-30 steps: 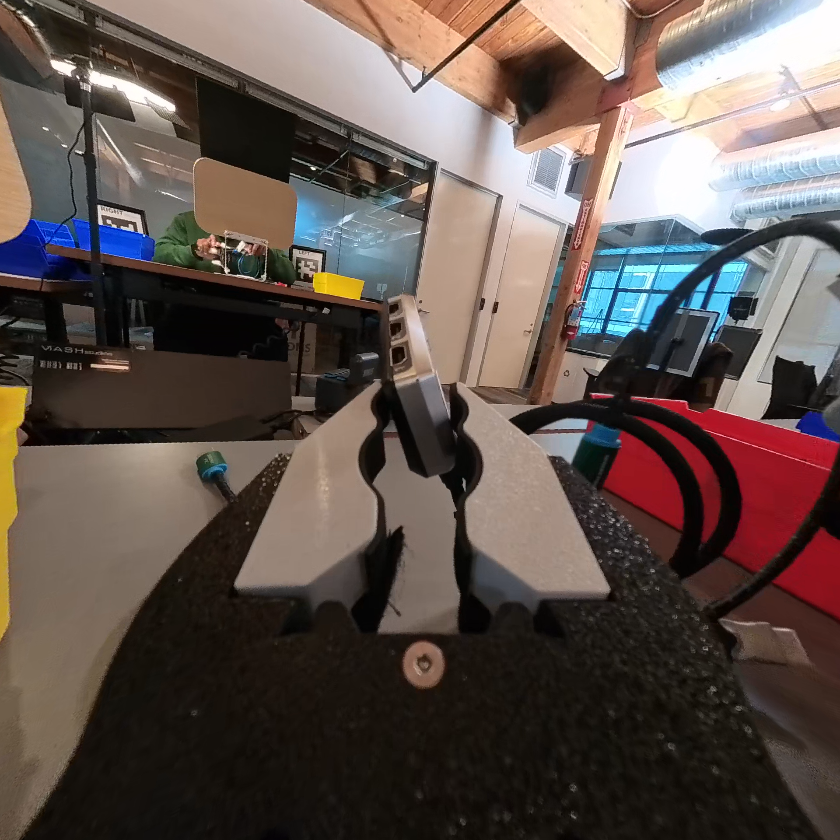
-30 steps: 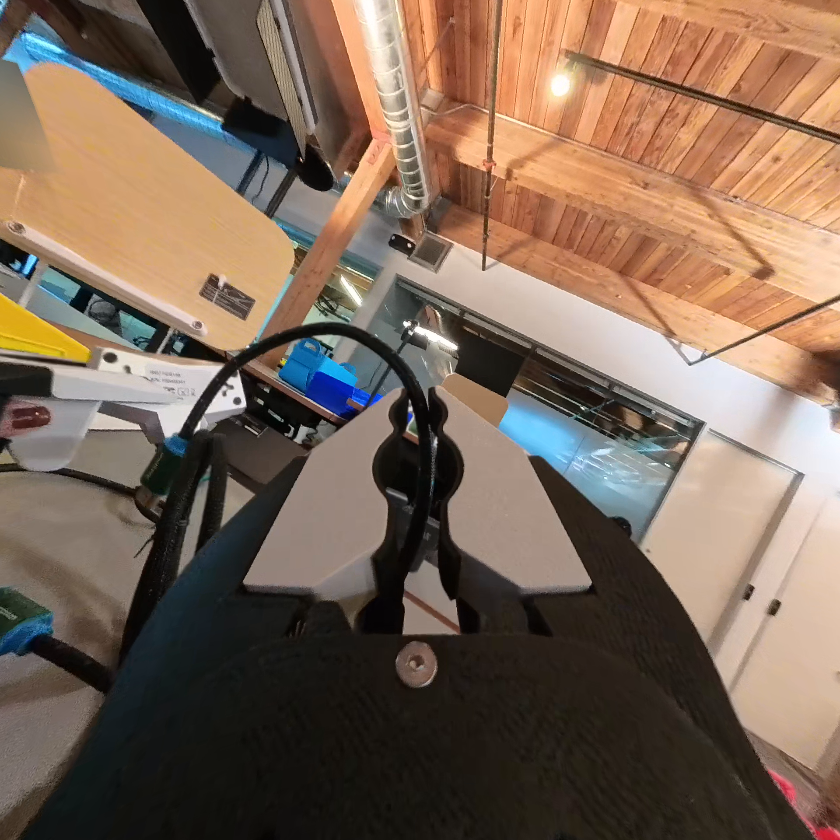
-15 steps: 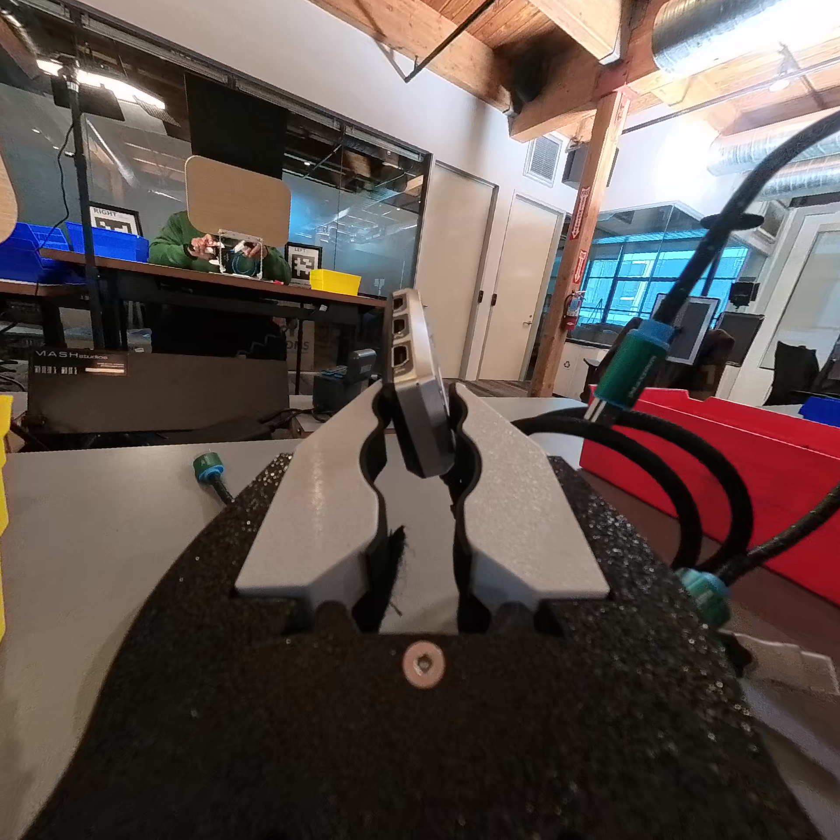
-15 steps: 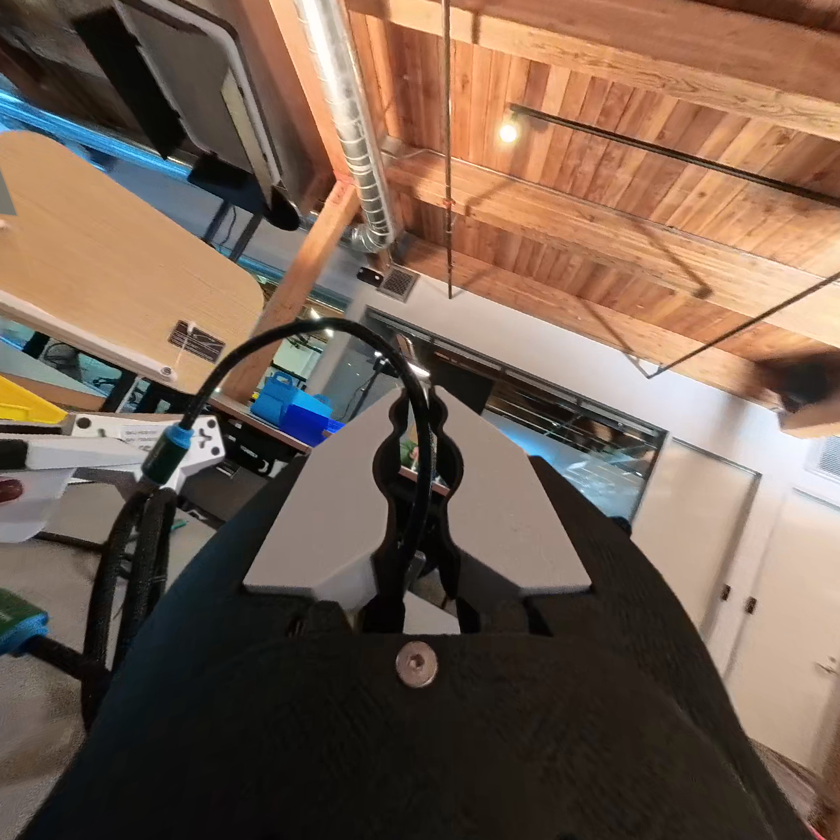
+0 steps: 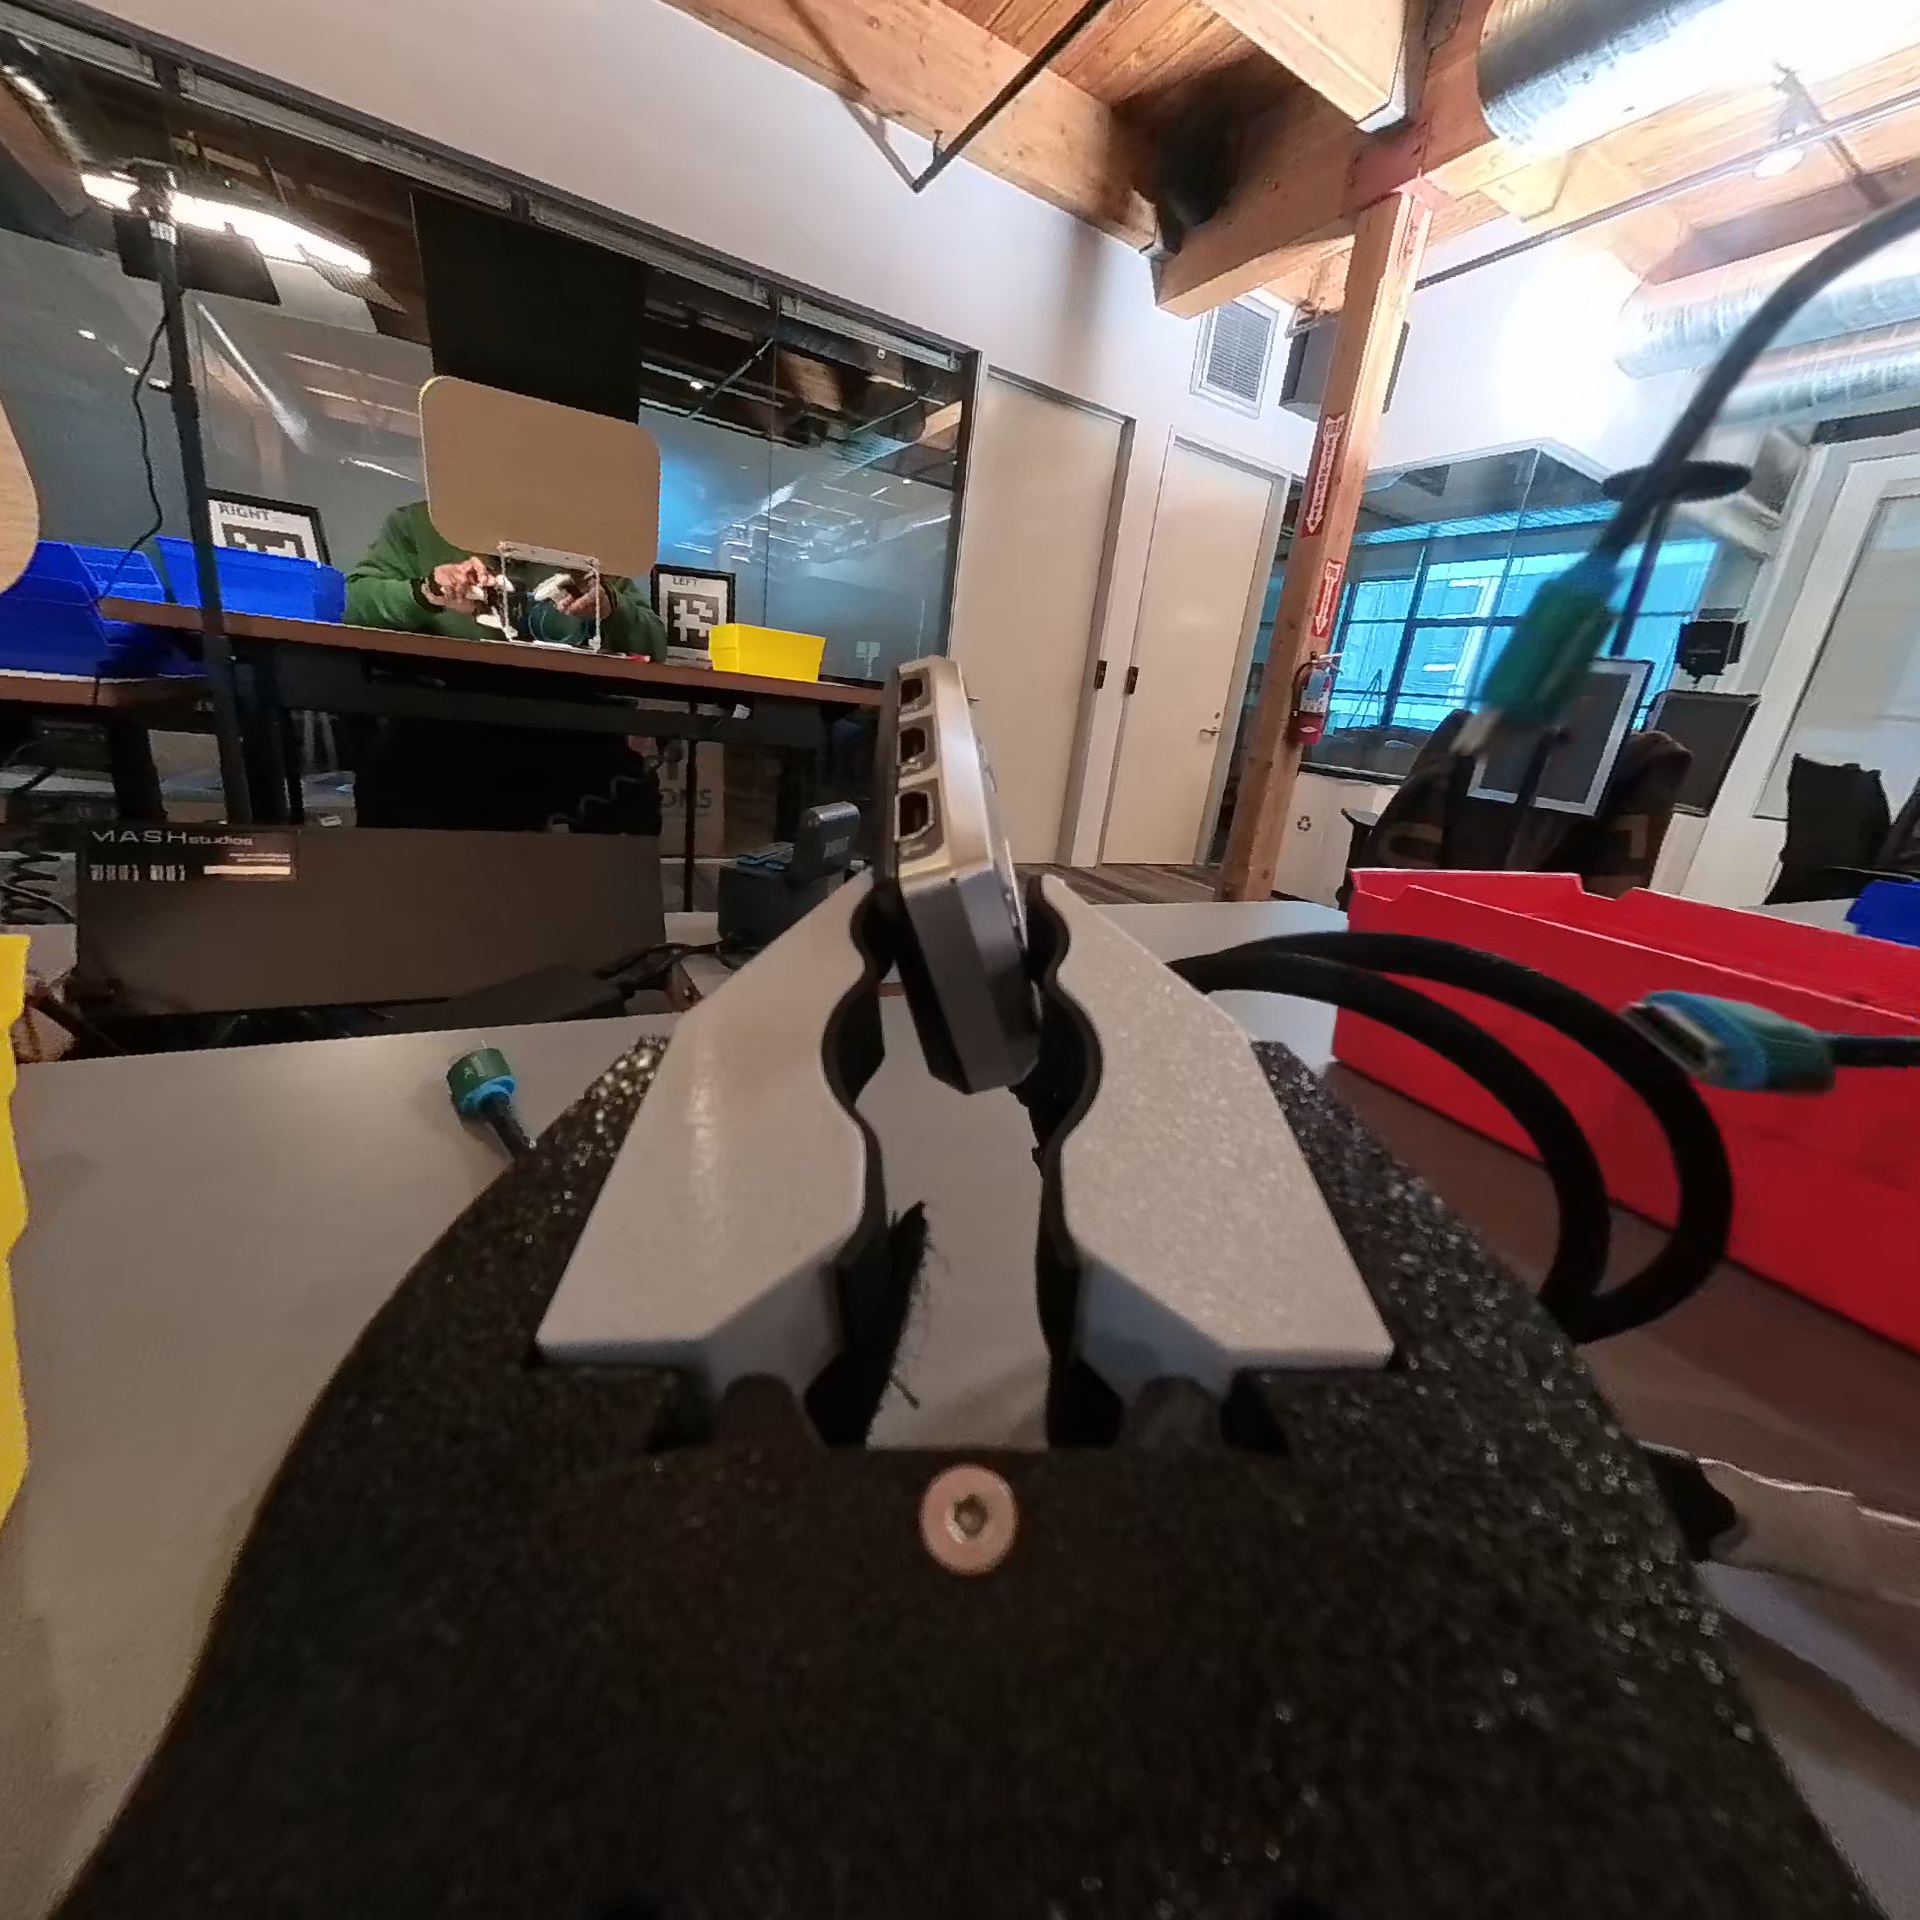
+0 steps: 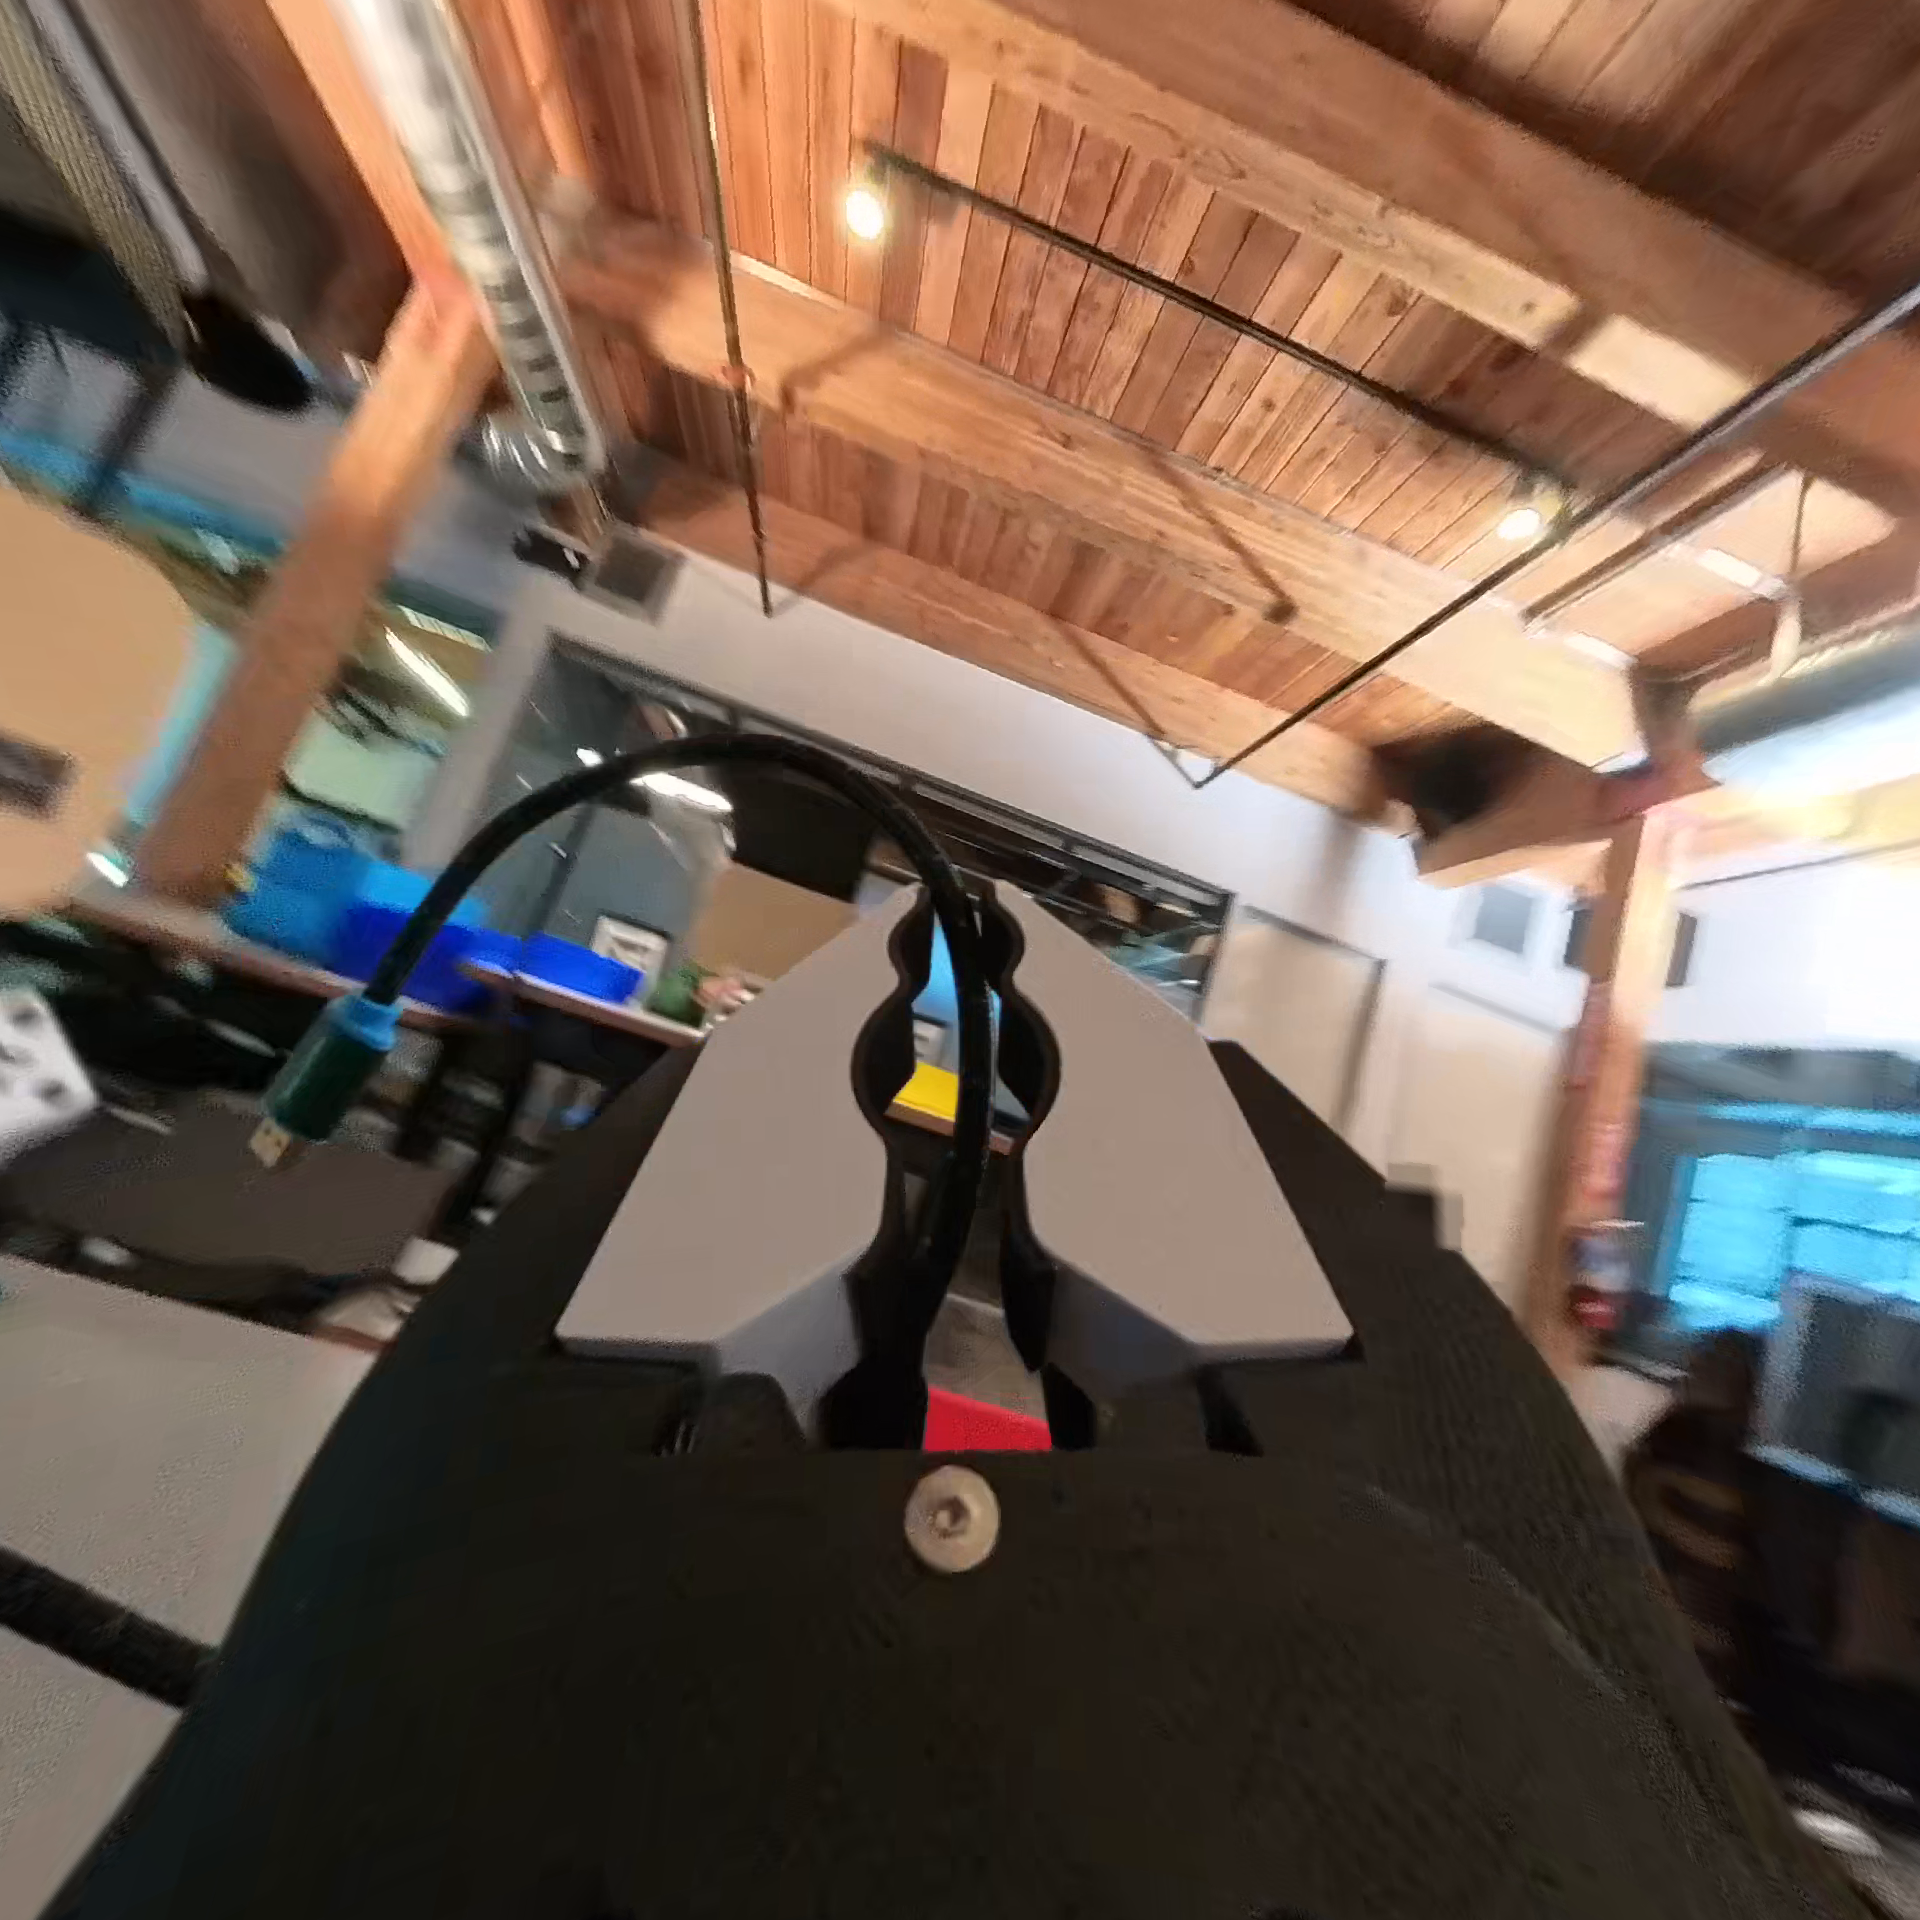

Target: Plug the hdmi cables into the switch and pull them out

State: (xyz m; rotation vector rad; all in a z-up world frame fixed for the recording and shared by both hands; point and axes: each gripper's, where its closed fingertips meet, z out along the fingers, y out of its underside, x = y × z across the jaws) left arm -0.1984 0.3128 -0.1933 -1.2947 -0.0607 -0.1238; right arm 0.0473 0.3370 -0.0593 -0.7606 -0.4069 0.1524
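My left gripper point(image 5: 961, 940) is shut on the grey HDMI switch point(image 5: 951, 883), held on edge above the table with its row of empty ports point(image 5: 914, 748) facing up-left. My right gripper point(image 6: 961, 920) is shut on a black HDMI cable point(image 6: 665, 774), raised high and tilted toward the ceiling. The cable arcs left and its green and blue plug point(image 6: 327, 1070) hangs free. In the left wrist view that plug point(image 5: 1543, 649) hangs blurred in the air at the upper right. A second plug point(image 5: 1725, 1044) and a black cable loop point(image 5: 1558, 1049) lie at the right, a third plug point(image 5: 478, 1075) at the left.
A red bin point(image 5: 1621, 1049) stands on the table to the right and a yellow bin point(image 5: 8, 1195) at the left edge. A dark box point(image 5: 364, 914) stands behind the grey table point(image 5: 239, 1195). A person in green works at a far table point(image 5: 436, 655).
My right gripper has lifted and swung with the cable, so its plug rose from beside the switch into the air. The left gripper and switch have stayed nearly still.
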